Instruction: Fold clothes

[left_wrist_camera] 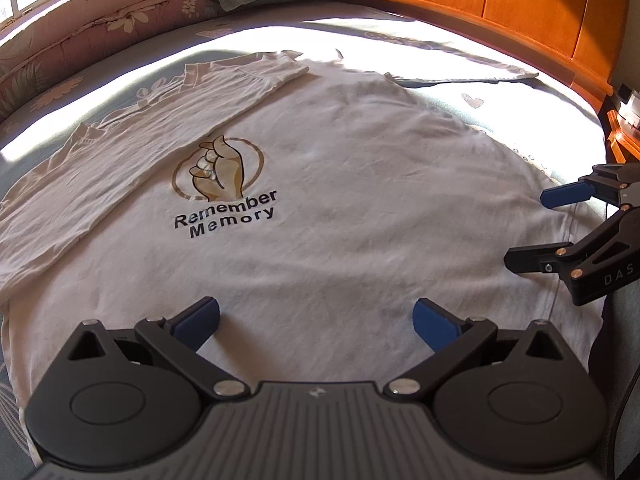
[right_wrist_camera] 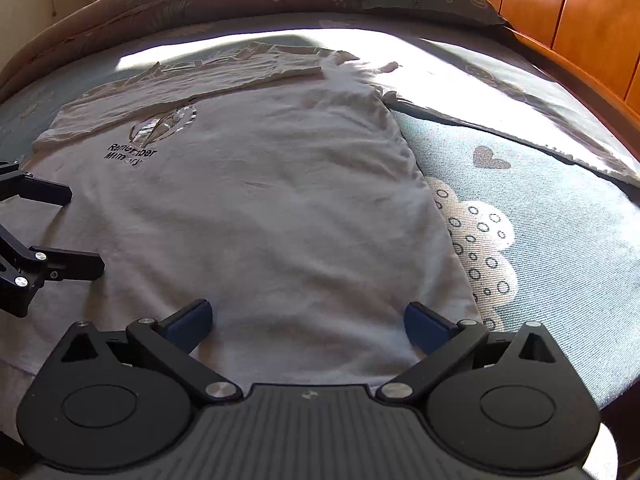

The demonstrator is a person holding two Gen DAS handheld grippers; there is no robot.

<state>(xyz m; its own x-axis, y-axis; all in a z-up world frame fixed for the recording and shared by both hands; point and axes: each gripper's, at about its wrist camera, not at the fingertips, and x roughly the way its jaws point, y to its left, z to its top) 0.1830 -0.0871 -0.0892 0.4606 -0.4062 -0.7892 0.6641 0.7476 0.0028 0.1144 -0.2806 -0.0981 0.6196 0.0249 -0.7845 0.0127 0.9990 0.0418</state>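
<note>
On the bed (right_wrist_camera: 560, 208) a white T-shirt (left_wrist_camera: 340, 200) lies spread flat, print up, 1 sleeve (left_wrist_camera: 140, 140) folded across its chest and the other out flat. Judging by that, side folding is under way; next comes that sleeve. Left gripper (left_wrist_camera: 316, 322) and right gripper (right_wrist_camera: 308, 320) hover wide open at the hem, empty.

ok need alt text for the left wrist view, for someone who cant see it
A white T-shirt printed "Remember Memory" lies flat on a bed, one long sleeve folded across its left side. The open left gripper hovers over the near hem, with the open right gripper at the right edge; a wooden headboard stands behind.
</note>
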